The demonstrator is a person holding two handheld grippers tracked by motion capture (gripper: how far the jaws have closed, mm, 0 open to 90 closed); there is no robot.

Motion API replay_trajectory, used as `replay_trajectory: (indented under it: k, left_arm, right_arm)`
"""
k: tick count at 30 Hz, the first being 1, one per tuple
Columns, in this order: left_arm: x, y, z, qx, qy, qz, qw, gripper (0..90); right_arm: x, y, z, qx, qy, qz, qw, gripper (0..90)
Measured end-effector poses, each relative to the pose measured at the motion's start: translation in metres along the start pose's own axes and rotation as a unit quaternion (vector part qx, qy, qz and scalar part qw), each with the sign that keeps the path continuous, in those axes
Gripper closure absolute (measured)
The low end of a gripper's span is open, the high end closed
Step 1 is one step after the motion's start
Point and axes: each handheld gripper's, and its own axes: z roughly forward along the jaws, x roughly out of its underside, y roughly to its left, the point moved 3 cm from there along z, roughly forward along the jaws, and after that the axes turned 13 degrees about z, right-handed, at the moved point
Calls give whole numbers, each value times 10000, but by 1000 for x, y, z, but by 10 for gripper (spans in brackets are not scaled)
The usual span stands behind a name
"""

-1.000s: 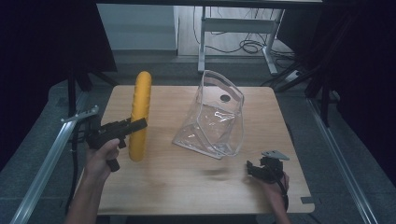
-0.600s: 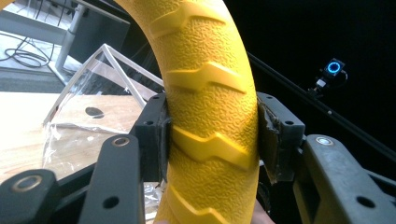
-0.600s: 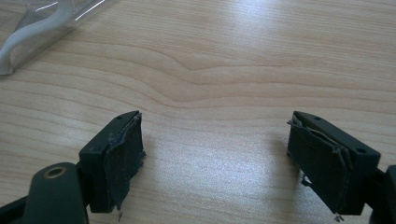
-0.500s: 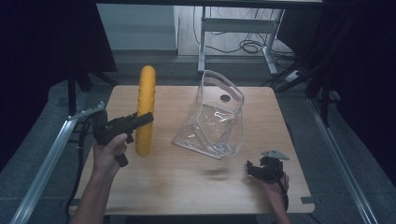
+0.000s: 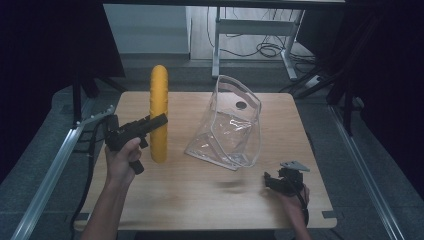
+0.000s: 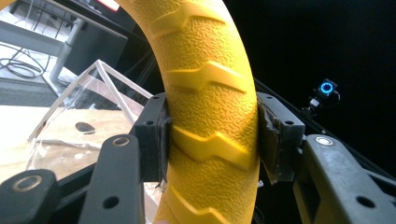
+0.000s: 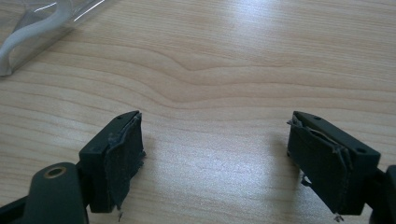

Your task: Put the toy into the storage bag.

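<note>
One yellow ring, upright, edge-on, clamped in left tool

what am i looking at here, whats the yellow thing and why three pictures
A person sits at a wooden table with a hand-held gripper in each hand. The high view looks down from above; the other two pictures come from cameras riding on each tool, looking along its black jaws. The left hand-held gripper is clamped on a yellow ribbed ring, holding it upright on edge. The right hand-held gripper rests low over the table near its right front, jaws open and empty. A clear plastic bag stands in the middle.
</note>
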Motion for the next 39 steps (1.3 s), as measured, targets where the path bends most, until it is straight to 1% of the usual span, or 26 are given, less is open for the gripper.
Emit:
replay_trajectory:
  k: [5,7,13,19,22,25,28,30,39]
  left_arm:
    - [-1,-2,5,-64,-83,34,9999,509]
    - [-2,-4,8,-100,-119,100,9998,509]
    - [-6,-11,18,-94,-290,162,9994,509]
    - [-13,-23,32,-108,-376,387,9985,509]
    - [-17,-29,38,-74,-428,454,9980,509]
    - [-20,-36,45,-59,-518,550,9971,509]
    - [-23,-42,51,-76,-555,668,9962,509]
    - [-24,-45,54,-81,-575,702,9958,509]
    - [-28,-52,66,23,-613,693,9957,509]
  right_arm:
    - [0,0,0,0,-2,1,10000,186]
    - [0,0,0,1,-3,10,10000,186]
    - [-1,0,0,2,-5,6,10000,186]
    - [-1,0,1,5,-4,8,10000,187]
    - [-1,0,0,2,5,11,10000,187]
    - [-1,0,0,-1,11,6,10000,187]
    - [-1,0,0,-2,10,3,10000,187]
    - [-1,0,0,-1,10,3,10000,186]
    - [-1,0,1,2,3,13,10000,187]
